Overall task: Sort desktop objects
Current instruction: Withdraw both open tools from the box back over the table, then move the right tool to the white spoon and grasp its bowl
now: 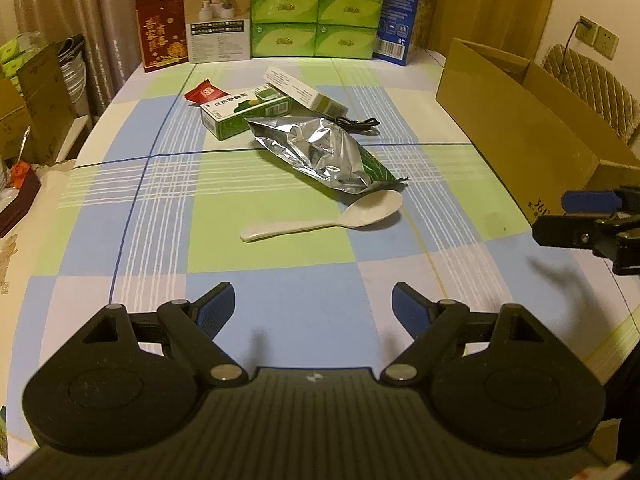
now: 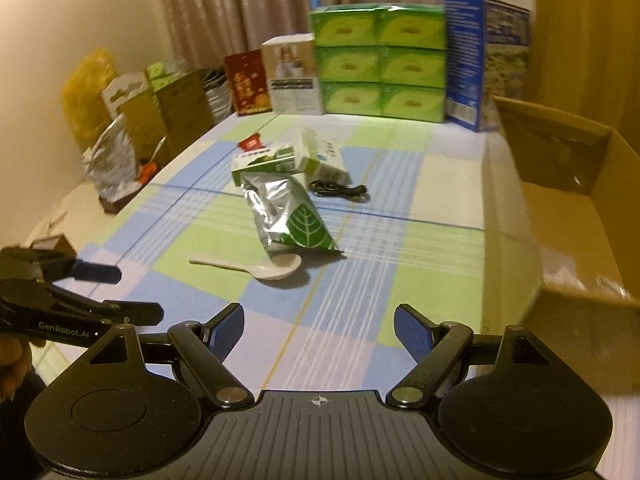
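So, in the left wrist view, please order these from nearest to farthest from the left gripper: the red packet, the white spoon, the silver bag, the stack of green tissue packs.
1. White spoon, just ahead of the left gripper, on a green square.
2. Silver bag, right behind the spoon, middle of the table.
3. Red packet, farther back, left of the green box.
4. Stack of green tissue packs, at the far edge.

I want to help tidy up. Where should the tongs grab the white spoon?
Grip the white spoon by its thin handle, coming down from above. The handle lies flat and bare on the tablecloth, pointing away from the foil bag, whose corner sits right at the bowl, probably crowding the tongs there.
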`<state>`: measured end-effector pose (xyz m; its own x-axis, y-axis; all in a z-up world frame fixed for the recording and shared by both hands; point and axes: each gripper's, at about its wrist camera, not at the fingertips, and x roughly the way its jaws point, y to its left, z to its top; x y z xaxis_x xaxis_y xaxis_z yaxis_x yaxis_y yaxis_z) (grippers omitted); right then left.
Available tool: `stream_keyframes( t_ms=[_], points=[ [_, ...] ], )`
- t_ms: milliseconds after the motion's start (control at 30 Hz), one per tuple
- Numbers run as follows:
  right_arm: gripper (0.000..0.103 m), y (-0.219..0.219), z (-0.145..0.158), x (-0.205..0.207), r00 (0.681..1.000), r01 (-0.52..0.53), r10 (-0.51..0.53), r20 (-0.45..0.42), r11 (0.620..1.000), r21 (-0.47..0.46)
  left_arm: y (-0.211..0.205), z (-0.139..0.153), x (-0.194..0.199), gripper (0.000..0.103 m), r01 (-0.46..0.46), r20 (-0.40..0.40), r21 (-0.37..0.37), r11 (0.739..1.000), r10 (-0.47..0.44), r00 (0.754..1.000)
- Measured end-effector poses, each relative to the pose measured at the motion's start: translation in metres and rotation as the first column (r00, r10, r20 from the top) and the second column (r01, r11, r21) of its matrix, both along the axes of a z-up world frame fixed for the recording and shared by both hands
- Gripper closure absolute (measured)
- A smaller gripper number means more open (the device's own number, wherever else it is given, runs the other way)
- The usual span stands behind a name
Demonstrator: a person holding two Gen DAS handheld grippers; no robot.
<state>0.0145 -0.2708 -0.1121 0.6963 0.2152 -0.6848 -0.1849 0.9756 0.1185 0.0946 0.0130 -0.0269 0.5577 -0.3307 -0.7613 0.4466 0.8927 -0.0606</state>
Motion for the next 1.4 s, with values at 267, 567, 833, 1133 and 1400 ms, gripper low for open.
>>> stream_keyframes(
  t_ms=[267, 567, 833, 1133, 1400],
  points=[
    [0.024, 0.020, -0.007, 0.037, 0.981, -0.193, 0.193, -0.008, 0.974, -0.116, 0.002, -0.011, 0.018, 0.020, 0.032, 0.001, 0.047, 0.998, -0.032, 0.999],
    [0.043, 0.047, -0.032, 0.086, 0.916, -0.400, 0.386, -0.105, 0.891, -0.214, 0.002, -0.022, 0.049, 0.020, 0.077, 0.023, 0.098, 0.992, -0.080, 0.997],
    [0.049, 0.059, -0.065, 0.112, 0.862, -0.504, 0.461, -0.210, 0.825, -0.258, -0.004, -0.040, 0.068, 0.020, 0.093, 0.030, 0.094, 0.991, -0.096, 0.995],
    [0.051, 0.067, -0.082, 0.133, 0.833, -0.550, 0.500, -0.236, 0.796, -0.253, -0.004, -0.057, 0.076, 0.020, 0.084, 0.025, 0.074, 0.994, -0.086, 0.996],
    [0.058, 0.071, -0.082, 0.138, 0.803, -0.593, 0.544, -0.245, 0.769, -0.238, -0.003, -0.060, 0.079, 0.020, 0.072, 0.022, 0.059, 0.996, -0.073, 0.997]
  ],
)
